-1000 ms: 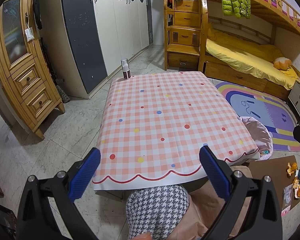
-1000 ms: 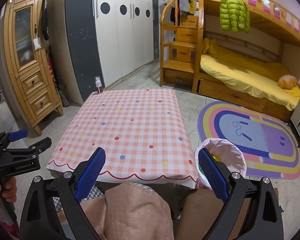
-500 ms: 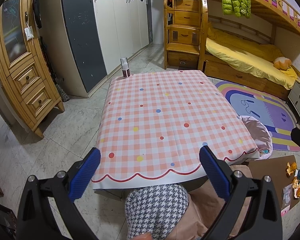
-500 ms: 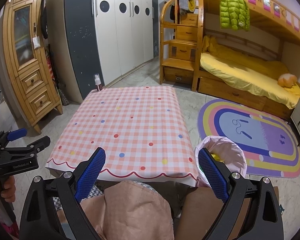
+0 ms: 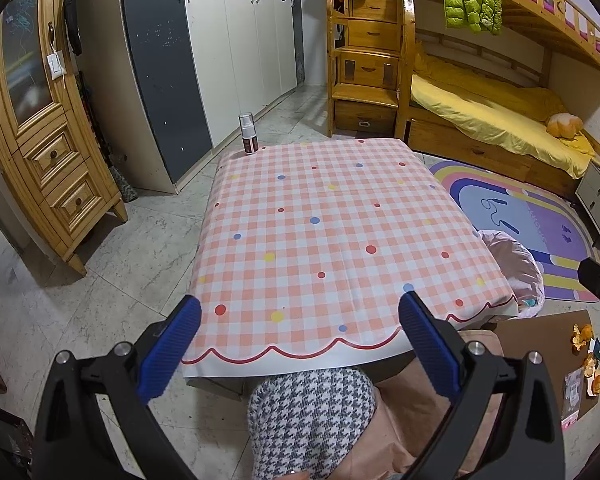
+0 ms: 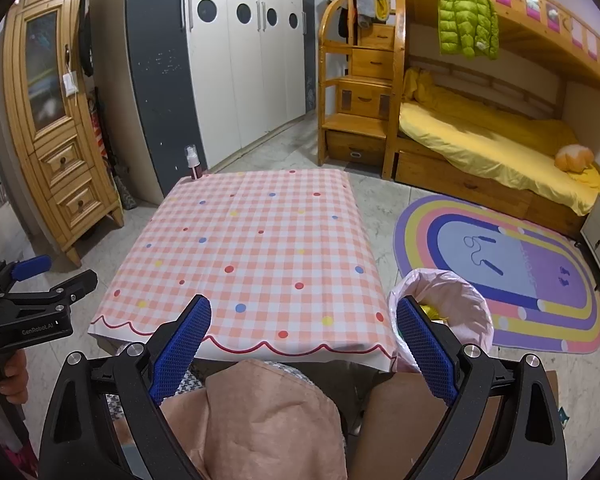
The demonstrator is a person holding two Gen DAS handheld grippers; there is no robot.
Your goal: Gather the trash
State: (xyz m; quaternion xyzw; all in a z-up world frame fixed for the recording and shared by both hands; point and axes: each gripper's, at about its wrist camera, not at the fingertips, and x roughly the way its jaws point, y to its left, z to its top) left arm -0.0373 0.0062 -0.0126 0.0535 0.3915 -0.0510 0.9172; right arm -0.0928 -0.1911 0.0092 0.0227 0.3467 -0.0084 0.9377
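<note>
A low table with a pink checked cloth (image 5: 320, 232) fills the middle; it also shows in the right wrist view (image 6: 256, 264). A bin lined with a pink bag (image 6: 444, 308) stands at the table's near right corner, with yellow trash inside; in the left wrist view its bag (image 5: 516, 268) shows. Orange peel and wrapper scraps (image 5: 584, 356) lie on a brown cardboard sheet on the floor at the right. My left gripper (image 5: 296, 324) is open and empty over the table's near edge. My right gripper (image 6: 304, 328) is open and empty, also above the near edge.
A small spray bottle (image 5: 247, 139) stands at the table's far left corner. A wooden cabinet (image 5: 44, 128) is at the left, wardrobes behind, a bunk bed (image 5: 492, 120) and a rainbow rug (image 6: 512, 264) at the right. The person's knees are under the near edge.
Both views have shifted only slightly; the table sits a little lower in the right wrist view. Both grippers stay open and empty.
</note>
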